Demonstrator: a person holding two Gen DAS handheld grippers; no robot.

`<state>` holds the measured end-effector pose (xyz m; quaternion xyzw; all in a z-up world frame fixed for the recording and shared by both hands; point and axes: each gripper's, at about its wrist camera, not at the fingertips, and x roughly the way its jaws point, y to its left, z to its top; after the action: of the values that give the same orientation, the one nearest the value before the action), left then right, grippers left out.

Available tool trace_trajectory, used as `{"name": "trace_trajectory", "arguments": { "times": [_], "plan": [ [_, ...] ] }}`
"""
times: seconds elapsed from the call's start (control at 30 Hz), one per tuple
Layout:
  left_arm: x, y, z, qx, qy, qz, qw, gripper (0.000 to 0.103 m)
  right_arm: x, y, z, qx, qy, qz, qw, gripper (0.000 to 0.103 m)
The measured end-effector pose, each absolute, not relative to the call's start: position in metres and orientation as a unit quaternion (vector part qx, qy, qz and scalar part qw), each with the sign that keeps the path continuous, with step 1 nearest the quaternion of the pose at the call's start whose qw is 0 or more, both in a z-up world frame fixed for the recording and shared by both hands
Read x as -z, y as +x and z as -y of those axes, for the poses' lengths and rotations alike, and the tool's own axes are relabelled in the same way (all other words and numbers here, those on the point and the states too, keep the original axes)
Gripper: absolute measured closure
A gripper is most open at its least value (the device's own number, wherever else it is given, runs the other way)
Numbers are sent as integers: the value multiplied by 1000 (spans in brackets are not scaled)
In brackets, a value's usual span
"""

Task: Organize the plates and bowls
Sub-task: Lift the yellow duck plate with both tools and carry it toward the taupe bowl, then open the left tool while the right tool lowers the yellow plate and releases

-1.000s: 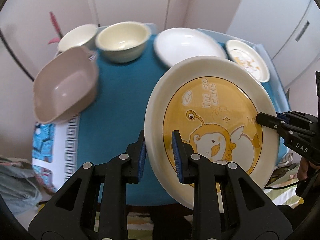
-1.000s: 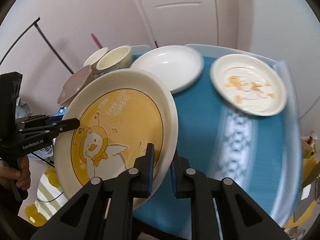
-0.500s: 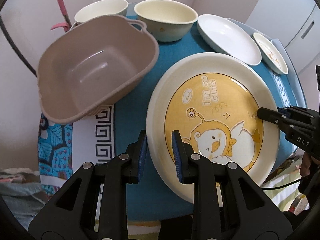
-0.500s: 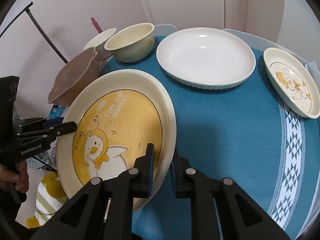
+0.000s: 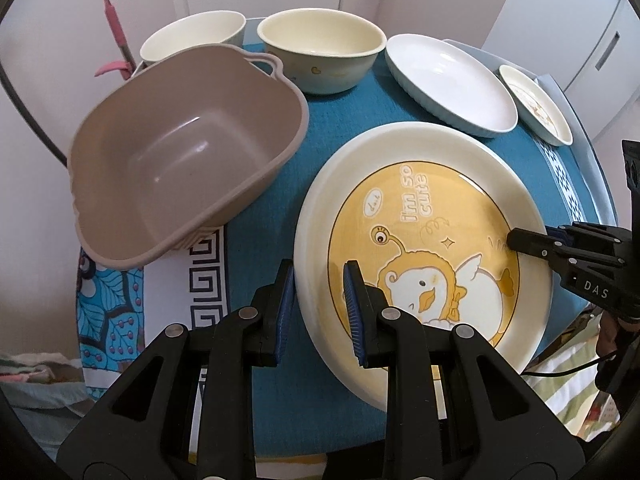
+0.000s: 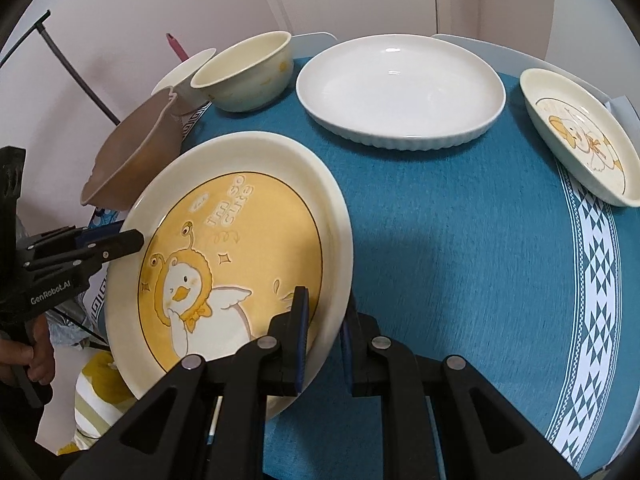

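Both grippers, left gripper point(image 5: 320, 300) and right gripper point(image 6: 324, 324), clamp the duck plate's point(image 5: 432, 216) opposite rims; next, probably, setting it down level on the blue tablecloth point(image 6: 440, 240).

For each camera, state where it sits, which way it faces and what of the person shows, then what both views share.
Left wrist: sits on the left gripper, looks steeply down over the duck plate and tan basin; the right gripper shows at its right edge.
Right wrist: sits on the right gripper, looks down across the teal tablecloth; the left gripper and a hand show at its left edge.
Shared: the duck plate, clamped at opposite rims, and the white dish.
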<state>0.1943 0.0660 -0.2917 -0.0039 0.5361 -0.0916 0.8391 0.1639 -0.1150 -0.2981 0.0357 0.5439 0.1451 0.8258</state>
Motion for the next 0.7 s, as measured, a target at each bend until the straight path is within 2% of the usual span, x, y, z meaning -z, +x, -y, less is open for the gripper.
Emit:
{"name": "trace_trajectory", "arguments": {
  "times": [0.17,0.2,0.27,0.3,0.33,0.53,0.7],
  "plan": [
    [295,197,-65,86,0,-545,834,80,295,165,119,-141,40,-543,827,89],
    [297,198,-65,83,2,-550,831,75,294,165,121,-140,45,-544,826,89],
    [300,199,-63,82,2,-557,826,54,293,164,123,-136,51,-545,826,89],
    [300,198,-63,83,-1,-555,828,36,293,165,124,-135,52,-547,825,89],
    [299,197,-63,82,-3,-549,832,29,294,165,124,-134,52,-548,824,89],
    [290,192,-57,83,12,-551,830,28,291,163,125,-127,50,-549,824,89],
    [255,181,-52,91,6,-543,835,28,268,158,131,-119,58,-548,826,89]
  ]
}}
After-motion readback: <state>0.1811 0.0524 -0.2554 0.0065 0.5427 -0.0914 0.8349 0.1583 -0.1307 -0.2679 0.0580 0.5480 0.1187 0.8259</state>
